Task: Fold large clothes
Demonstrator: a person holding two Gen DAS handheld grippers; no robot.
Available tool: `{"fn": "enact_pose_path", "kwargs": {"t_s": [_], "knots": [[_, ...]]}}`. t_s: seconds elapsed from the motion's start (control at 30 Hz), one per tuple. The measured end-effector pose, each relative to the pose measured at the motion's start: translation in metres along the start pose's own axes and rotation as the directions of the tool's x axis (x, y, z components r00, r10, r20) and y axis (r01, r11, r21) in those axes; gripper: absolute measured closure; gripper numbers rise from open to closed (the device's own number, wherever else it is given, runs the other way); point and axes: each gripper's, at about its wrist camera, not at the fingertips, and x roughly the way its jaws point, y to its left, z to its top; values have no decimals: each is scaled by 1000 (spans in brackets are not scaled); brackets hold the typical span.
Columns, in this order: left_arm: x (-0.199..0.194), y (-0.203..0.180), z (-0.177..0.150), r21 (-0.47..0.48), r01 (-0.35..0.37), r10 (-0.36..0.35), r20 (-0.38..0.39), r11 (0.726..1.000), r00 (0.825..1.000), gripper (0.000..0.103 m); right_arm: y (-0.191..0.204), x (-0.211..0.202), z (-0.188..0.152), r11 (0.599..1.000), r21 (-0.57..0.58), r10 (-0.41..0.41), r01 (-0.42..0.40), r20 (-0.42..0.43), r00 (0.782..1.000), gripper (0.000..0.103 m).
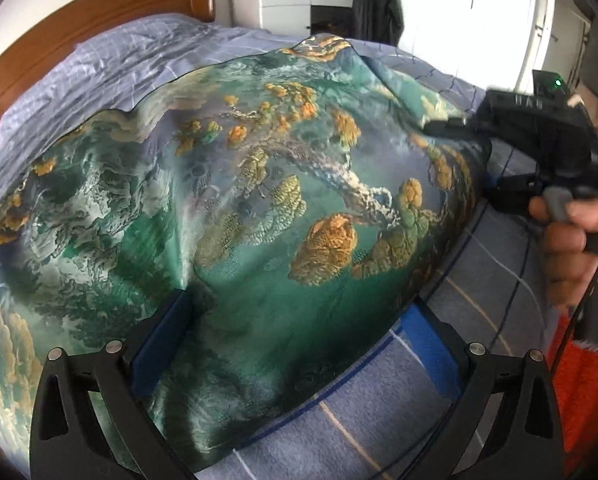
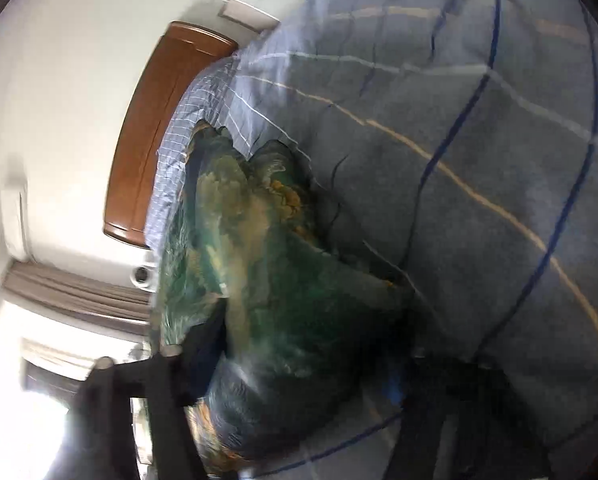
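Fabric printed with green landscape and orange trees point(image 1: 235, 208) is lying spread over the blue plaid bedcover point(image 1: 379, 412), below the wooden headboard point(image 1: 99, 28). Left tool point(image 1: 295, 340) is resting over the garment's near edge, fingers standing wide apart with cloth between them. Right tool point(image 1: 455, 128) is pinching the garment's right corner, a hand point(image 1: 567, 240) squeezing its handle; its own view is blurring.

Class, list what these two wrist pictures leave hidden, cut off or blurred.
- Left wrist view: the green printed cloth runs off the left edge; garment type unclear.
- Left wrist view: right gripper tips smeared by motion.
- Right wrist view: the gripper's grip is blurred, dark.
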Motion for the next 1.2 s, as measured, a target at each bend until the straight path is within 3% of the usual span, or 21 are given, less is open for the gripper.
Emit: {"fn": "enact_pose_path", "kwargs": {"t_s": [0.03, 0.1, 0.13, 0.2, 0.33, 0.4, 0.47, 0.6, 0.73, 0.8, 0.83, 0.87, 0.9, 0.93, 1.0, 1.07, 1.1, 1.2], "knots": [[-3, 3, 4, -12, 22, -22, -15, 1000, 1000, 1, 2, -4, -2, 1000, -16, -2, 2, 12, 1000, 60], [-19, 15, 14, -82, 81, -84, -37, 993, 996, 5, 8, -13, -2, 999, -48, -1, 3, 29, 1000, 66], [-26, 23, 21, -118, 109, -114, -33, 987, 993, 11, 18, -21, -2, 996, -90, 2, 2, 41, 999, 69], [-61, 41, 40, -214, 193, -193, 21, 958, 981, 12, 40, -36, -3, 981, -192, 20, -7, 66, 998, 71], [-108, 47, 84, -205, 200, -184, 93, 958, 978, 8, 104, -64, -19, 890, -456, 58, 7, 128, 990, 71], [-121, 44, 108, -171, 179, -167, 82, 969, 983, 7, 136, -73, -35, 813, -582, 75, 27, 150, 986, 72], [-125, 43, 132, -138, 170, -166, 43, 976, 985, 7, 167, -78, -58, 707, -705, 92, 50, 162, 983, 72], [-116, 50, 163, -123, 186, -192, -36, 975, 981, 7, 213, -77, -114, 454, -885, 113, 102, 171, 979, 73], [-100, 51, 166, -53, 45, -52, -130, 998, 990, 6, 237, -68, -172, 226, -965, 125, 133, 164, 979, 73], [-80, 50, 161, -4, -51, 49, -211, 999, 976, 6, 239, -67, -200, 127, -984, 138, 126, 144, 980, 73], [-67, 46, 155, 36, -120, 125, -258, 992, 958, 13, 238, -68, -212, 89, -988, 146, 127, 139, 979, 73], [-61, 44, 151, 69, -172, 184, -267, 983, 946, 26, 239, -66, -222, 55, -991, 152, 125, 132, 980, 73], [-53, 43, 145, 97, -205, 224, -286, 974, 932, 54, 240, -62, -230, 30, -992, 152, 119, 122, 981, 73], [-51, 46, 141, 82, -193, 209, -294, 978, 933, 67, 241, -59, -232, 19, -992, 149, 121, 123, 981, 73], [-58, 56, 138, 34, -173, 176, -278, 984, 944, 70, 241, -58, -229, 37, -996, 133, 82, 87, 987, 68], [-76, 81, 133, -35, -122, 109, -245, 992, 963, 71, 240, -64, -220, 74, -997, 148, 22, 33, 988, 55], [-83, 92, 131, -54, -110, 95, -232, 992, 968, 71, 238, -74, -212, 108, -994, 170, -33, -14, 985, 49], [-109, 139, 111, -105, -87, 68, -180, 991, 981, 71, 234, -92, -191, 229, -968, 197, -103, -58, 979, 49]]}}
